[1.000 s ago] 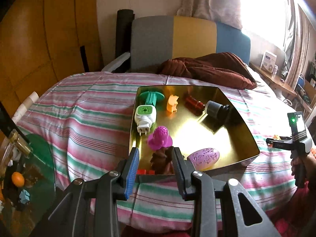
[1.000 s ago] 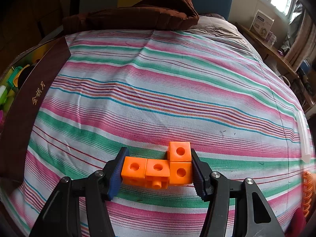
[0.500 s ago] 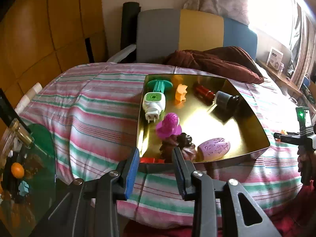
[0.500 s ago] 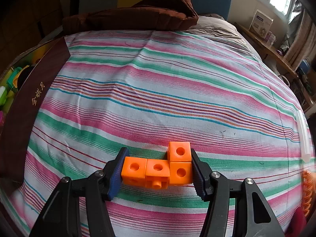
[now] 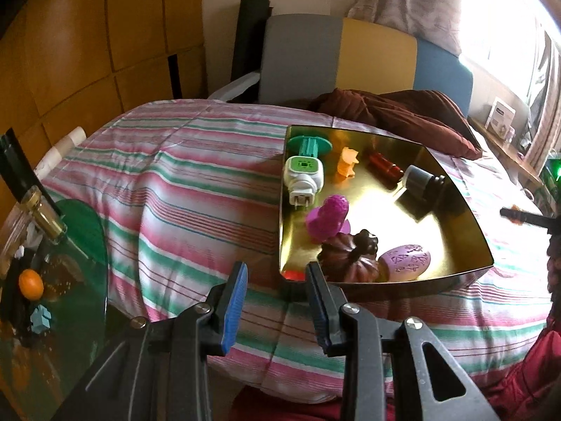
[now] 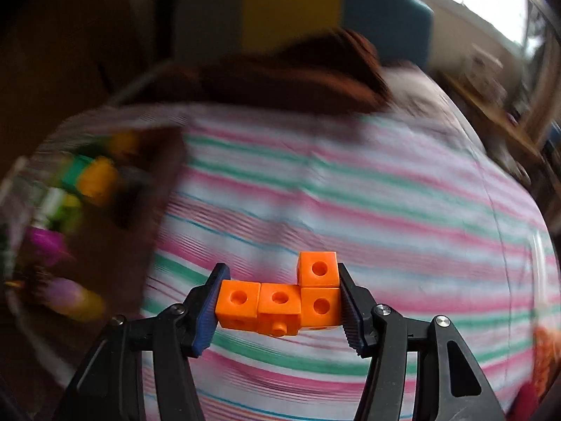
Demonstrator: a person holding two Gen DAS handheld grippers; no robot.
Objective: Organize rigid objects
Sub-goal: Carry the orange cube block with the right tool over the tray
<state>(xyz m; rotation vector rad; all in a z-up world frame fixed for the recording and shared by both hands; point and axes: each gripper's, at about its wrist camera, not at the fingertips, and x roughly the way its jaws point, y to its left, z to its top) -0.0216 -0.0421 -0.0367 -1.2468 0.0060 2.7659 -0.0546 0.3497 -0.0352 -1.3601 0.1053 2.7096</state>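
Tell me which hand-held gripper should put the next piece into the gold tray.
Right. The right hand-held gripper is already shut on the orange block piece; it only has to carry it to the gold tray. The left hand-held gripper is open and empty beside the tray's near corner.

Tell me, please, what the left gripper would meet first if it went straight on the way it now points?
Most likely the near rim of the gold tray, at its near-left corner. The left gripper is open and empty, and that corner sits just beyond its jaws, with the dark brown pumpkin right behind; depth is hard to judge here.

One gold tray (image 5: 438, 279) holds perhaps eight toys; four joined orange cubes (image 6: 280, 303).
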